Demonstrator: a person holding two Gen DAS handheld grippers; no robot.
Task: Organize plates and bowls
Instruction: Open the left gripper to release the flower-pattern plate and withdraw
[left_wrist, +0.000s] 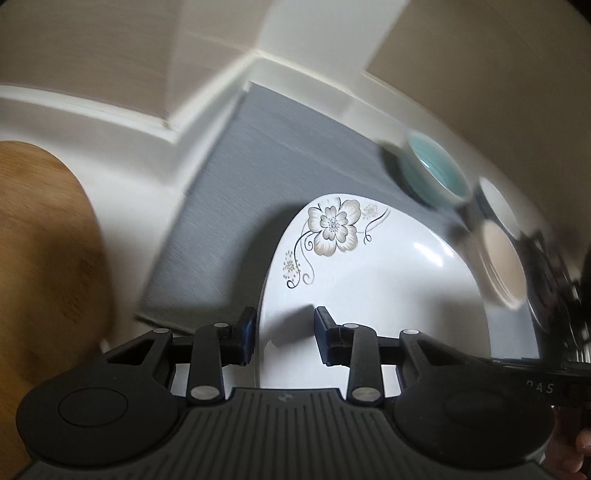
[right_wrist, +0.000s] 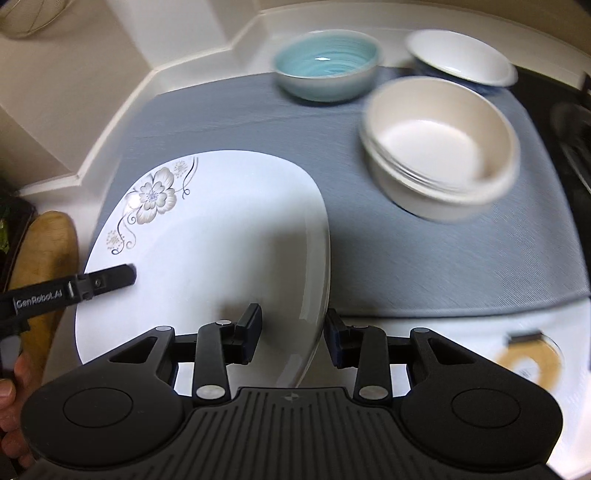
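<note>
A white square plate with a flower print (right_wrist: 207, 236) lies over the near left of the grey mat (right_wrist: 424, 258); it also shows in the left wrist view (left_wrist: 369, 280). My left gripper (left_wrist: 284, 339) is open, its jaws either side of the plate's left rim; one of its fingers (right_wrist: 110, 277) shows over the plate in the right wrist view. My right gripper (right_wrist: 291, 339) is open, its jaws either side of the plate's right rim. A stack of cream bowls (right_wrist: 439, 147), a teal bowl (right_wrist: 325, 66) and a white bowl (right_wrist: 461, 59) stand on the far mat.
A wooden board (left_wrist: 44, 277) stands at the left, seen too in the right wrist view (right_wrist: 44, 251). A white counter ledge (right_wrist: 184, 62) and wall run behind the mat. A tape roll (right_wrist: 532, 362) lies on the white counter at the near right. A dark rack (right_wrist: 576, 133) is at the right edge.
</note>
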